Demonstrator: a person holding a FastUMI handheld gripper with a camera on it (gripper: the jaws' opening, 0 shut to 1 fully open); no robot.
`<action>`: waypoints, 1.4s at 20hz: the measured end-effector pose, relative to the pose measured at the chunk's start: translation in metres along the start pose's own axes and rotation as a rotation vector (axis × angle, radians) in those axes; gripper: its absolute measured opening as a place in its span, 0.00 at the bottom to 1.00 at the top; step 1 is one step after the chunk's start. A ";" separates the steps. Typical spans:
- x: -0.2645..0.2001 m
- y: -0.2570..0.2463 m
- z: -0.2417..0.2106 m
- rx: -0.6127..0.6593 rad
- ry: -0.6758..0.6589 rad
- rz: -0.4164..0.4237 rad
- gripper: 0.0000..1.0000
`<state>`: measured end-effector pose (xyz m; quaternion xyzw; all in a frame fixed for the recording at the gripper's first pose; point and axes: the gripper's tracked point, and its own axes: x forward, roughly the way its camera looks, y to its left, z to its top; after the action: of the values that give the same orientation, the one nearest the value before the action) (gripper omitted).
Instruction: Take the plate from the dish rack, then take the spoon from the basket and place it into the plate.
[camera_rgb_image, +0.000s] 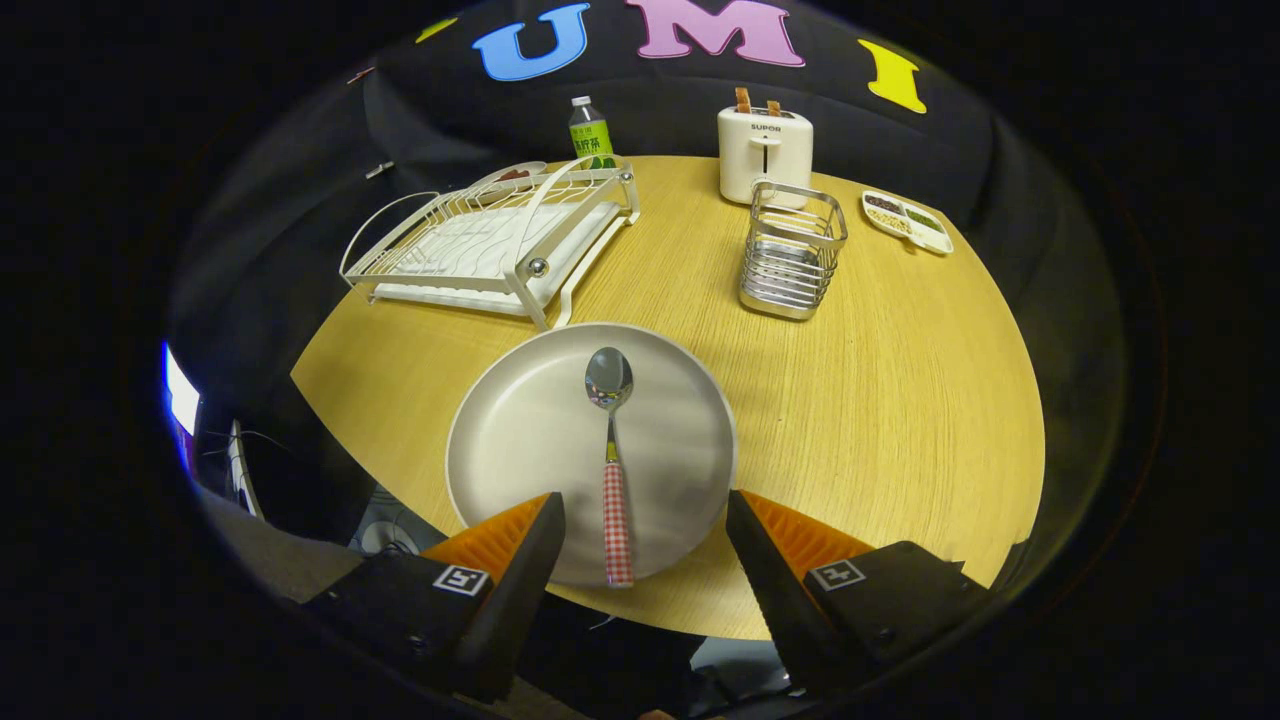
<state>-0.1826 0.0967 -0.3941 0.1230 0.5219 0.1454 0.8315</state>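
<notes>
A pale round plate (530, 440) lies on the wooden table just ahead of my fingers. On it rests a spoon (611, 440) with a shiny bowl and a red-and-white checked handle, the handle end pointing back between my fingers and reaching over the plate's near rim. My gripper (645, 520) is open, its fingers spread either side of the handle end without touching it. The white wire dish rack (490, 245) stands beyond the plate to the left, with no plate in it. The metal wire basket (793, 250) stands beyond to the right.
A white toaster (765, 150) with toast sits at the table's far edge behind the basket. A green-labelled bottle (590, 132) stands behind the rack. A small divided dish (907, 221) lies right of the basket. The round table's edge (330, 400) curves close on the left.
</notes>
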 end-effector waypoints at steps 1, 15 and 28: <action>-0.001 -0.001 0.003 0.002 -0.011 -0.005 0.99; -0.134 -0.031 0.211 -0.073 -0.550 -0.182 0.99; -0.327 -0.017 0.339 -0.134 -1.056 -0.260 0.98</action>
<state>-0.0091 -0.0576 0.0160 0.0607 0.0340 -0.0070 0.9976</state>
